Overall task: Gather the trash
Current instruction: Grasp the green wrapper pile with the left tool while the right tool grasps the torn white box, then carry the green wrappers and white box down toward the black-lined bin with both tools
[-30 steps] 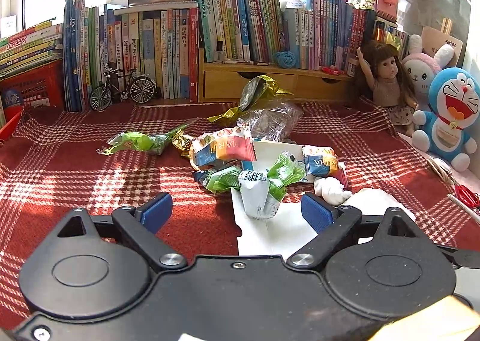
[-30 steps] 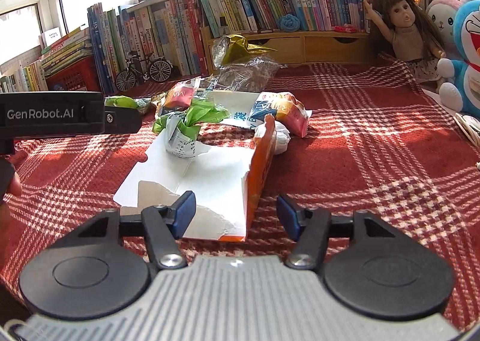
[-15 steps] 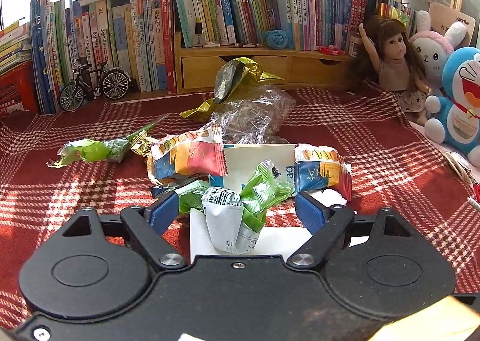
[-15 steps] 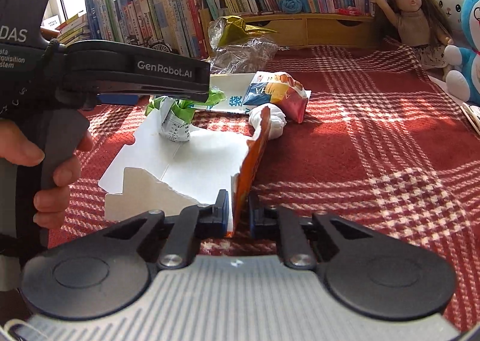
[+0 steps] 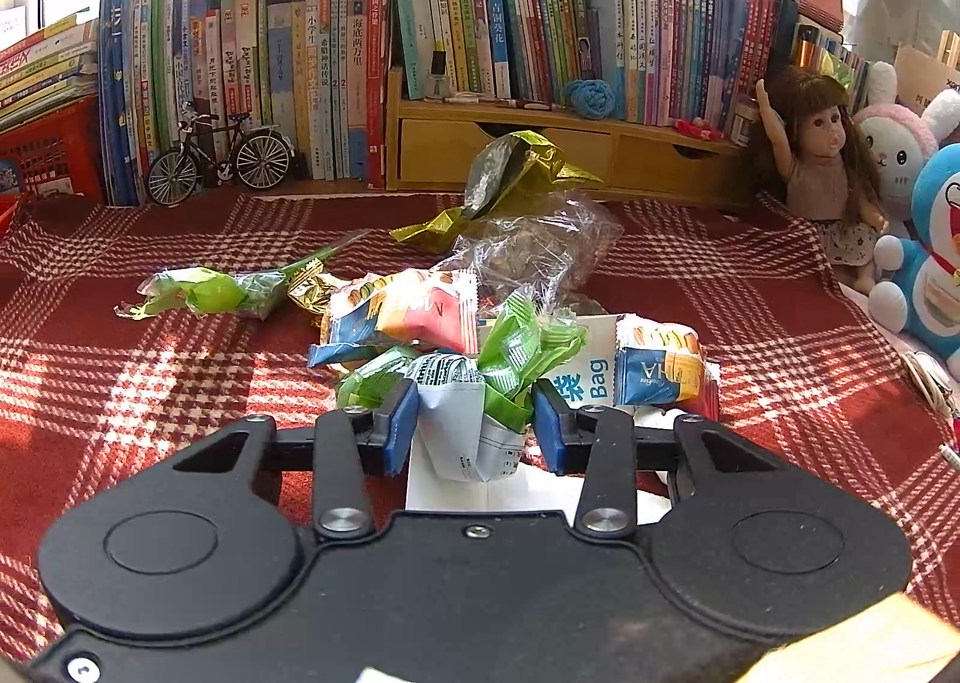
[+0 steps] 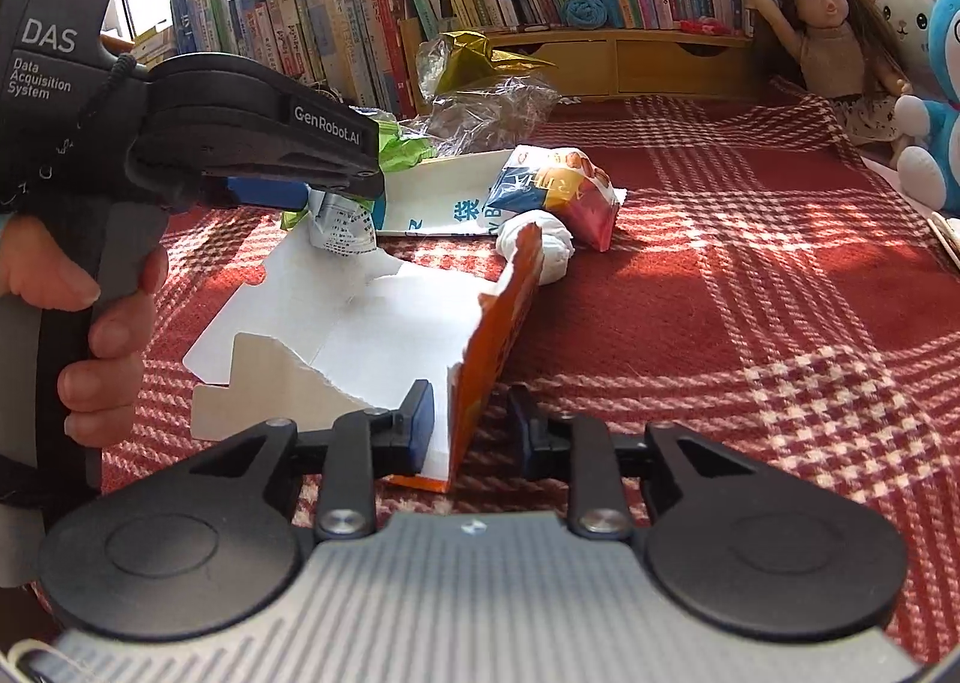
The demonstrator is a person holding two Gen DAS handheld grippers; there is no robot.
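Note:
A crumpled white and green wrapper [image 5: 474, 431] stands on a torn carton sheet [image 5: 456, 494], white inside and orange outside. My left gripper [image 5: 474, 425] straddles the wrapper; its jaws are closing and both blue pads touch it. In the right wrist view the same gripper reaches in from the left, held by a hand [image 6: 114, 317]. My right gripper [image 6: 471, 425] is opening, with the carton's upright orange flap [image 6: 498, 335] loose between its pads. Snack wrappers [image 5: 408, 317], a clear bag [image 5: 534, 257] and gold foil [image 5: 516, 167] lie behind.
A red plaid cloth [image 6: 750, 293] covers the surface. Books [image 5: 336, 83], a toy bicycle [image 5: 222, 155] and a wooden drawer shelf [image 5: 558, 149] line the back. A doll [image 5: 822, 167] and plush toys [image 5: 930, 275] sit at the right. A white tissue ball [image 6: 540, 239] lies beside the carton.
My left gripper moved forward over the crumpled wrapper and its jaws narrowed onto it. My right gripper pinched the carton flap half a second ago and has since spread apart.

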